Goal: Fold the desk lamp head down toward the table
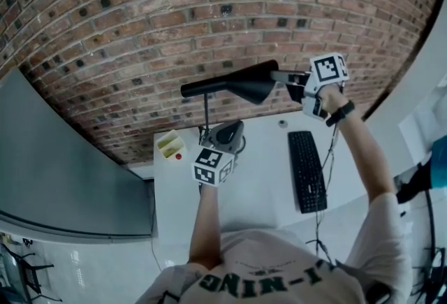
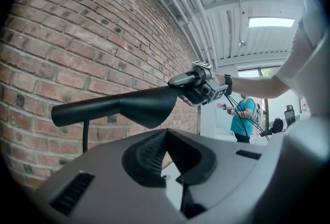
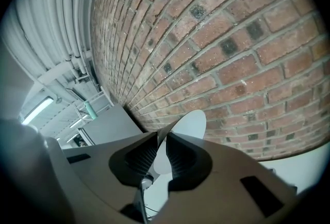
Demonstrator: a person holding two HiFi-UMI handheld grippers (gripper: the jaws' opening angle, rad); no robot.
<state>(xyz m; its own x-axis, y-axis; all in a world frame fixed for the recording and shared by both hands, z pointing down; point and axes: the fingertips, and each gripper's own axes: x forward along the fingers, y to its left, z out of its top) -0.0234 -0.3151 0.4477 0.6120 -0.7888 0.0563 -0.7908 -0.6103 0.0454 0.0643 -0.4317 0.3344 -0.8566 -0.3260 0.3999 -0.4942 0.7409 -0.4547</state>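
Note:
A black desk lamp stands at the back of the white table (image 1: 262, 191), its head (image 1: 234, 84) held level high on a thin stem (image 1: 206, 112). My right gripper (image 1: 284, 77) is shut on the rim of the lamp head's shade. In the right gripper view the thin rim and pale inside of the shade (image 3: 188, 126) sit pinched between the pads of that gripper (image 3: 160, 139). My left gripper (image 1: 232, 138) lies low by the lamp's foot. Its jaws (image 2: 165, 133) meet at the tips with nothing seen between them. From there the lamp head (image 2: 134, 107) and right gripper (image 2: 200, 89) show above.
A black keyboard (image 1: 307, 171) lies on the table's right side. A pale yellow box (image 1: 170, 144) sits at the back left corner. A brick wall (image 1: 174, 9) rises close behind the lamp, with a grey panel (image 1: 63, 170) at the left. A person in teal (image 2: 242, 117) stands far off.

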